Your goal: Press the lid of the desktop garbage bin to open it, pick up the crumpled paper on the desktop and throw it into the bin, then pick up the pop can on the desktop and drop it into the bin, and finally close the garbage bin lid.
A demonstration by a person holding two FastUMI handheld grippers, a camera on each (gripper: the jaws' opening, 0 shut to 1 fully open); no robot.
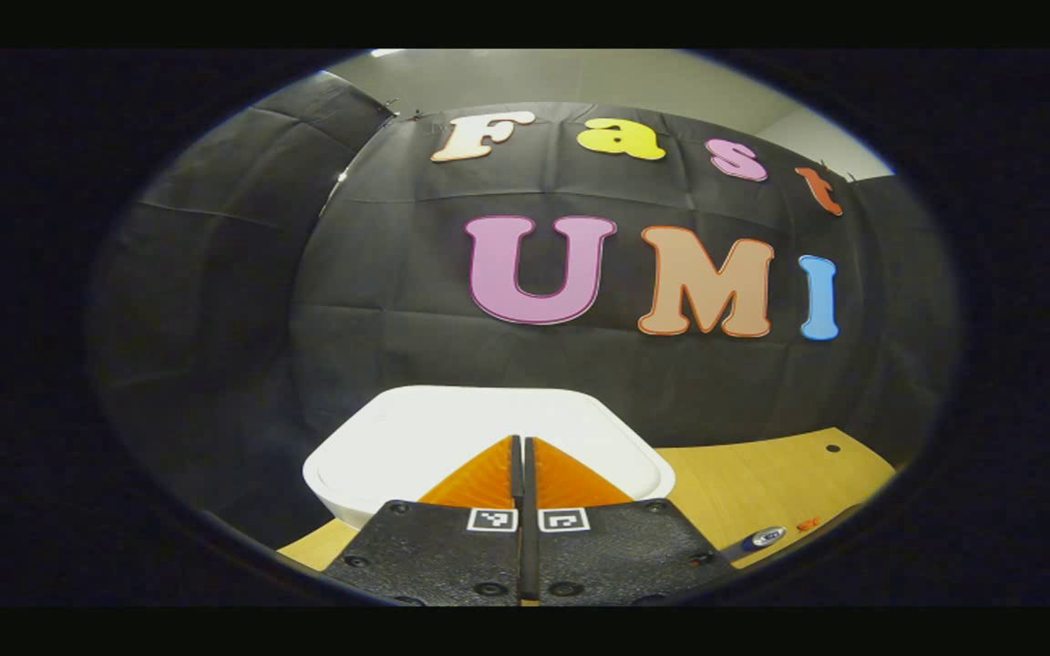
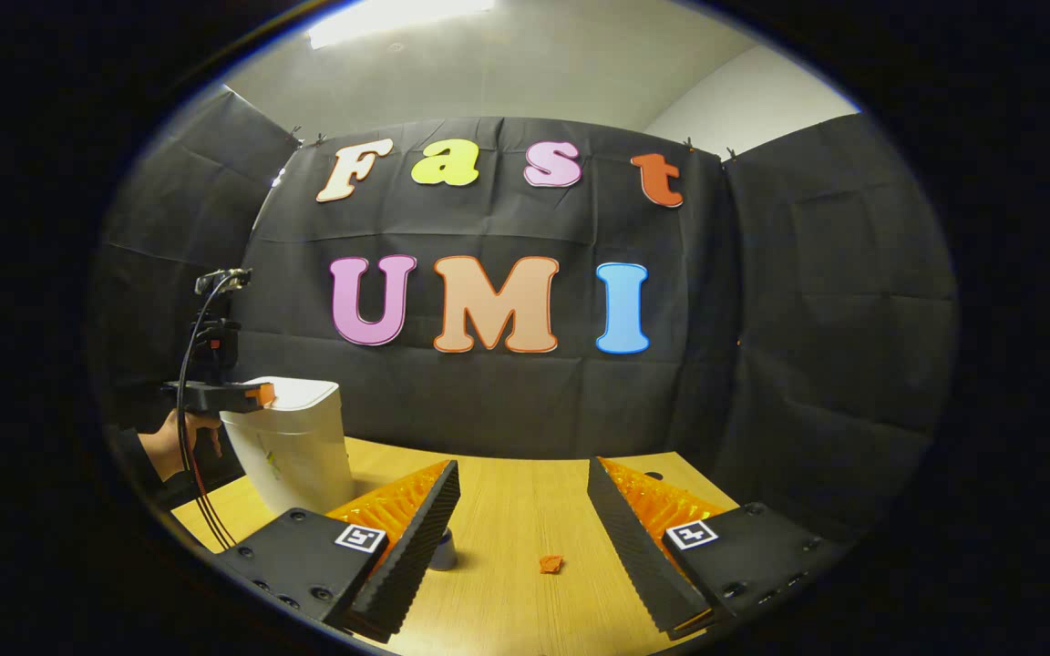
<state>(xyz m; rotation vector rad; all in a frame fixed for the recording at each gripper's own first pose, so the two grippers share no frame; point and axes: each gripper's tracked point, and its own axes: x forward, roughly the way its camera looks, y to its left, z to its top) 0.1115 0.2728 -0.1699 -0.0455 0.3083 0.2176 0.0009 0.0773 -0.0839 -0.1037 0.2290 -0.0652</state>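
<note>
In the left gripper view, the left gripper (image 1: 522,456) is holding its two fingers pressed flat together with nothing between them, and it is hovering right over the lid (image 1: 452,428) of the white garbage bin (image 1: 343,487); whether the tips are touching the lid is not clear. The lid is lying closed, flush with the bin's rim. Out to the right, on the wooden table (image 1: 762,483), the top of the pop can (image 1: 766,536) is showing near the lower edge, with the small orange crumpled paper (image 1: 808,524) just beside it.

In the right gripper view, the right gripper (image 2: 523,510) is hanging over the table (image 2: 507,510) with its fingers spread wide and nothing between them. The crumpled paper (image 2: 550,564) is lying on the table in the gap between the fingers (nearer the camera than the tips). The can (image 2: 442,550) is peeking out just beside the left-hand finger. Farther off to the left, the bin (image 2: 293,446) is standing upright, and a hand (image 2: 180,444) is holding the left gripper (image 2: 261,394) at the lid's edge.
</note>
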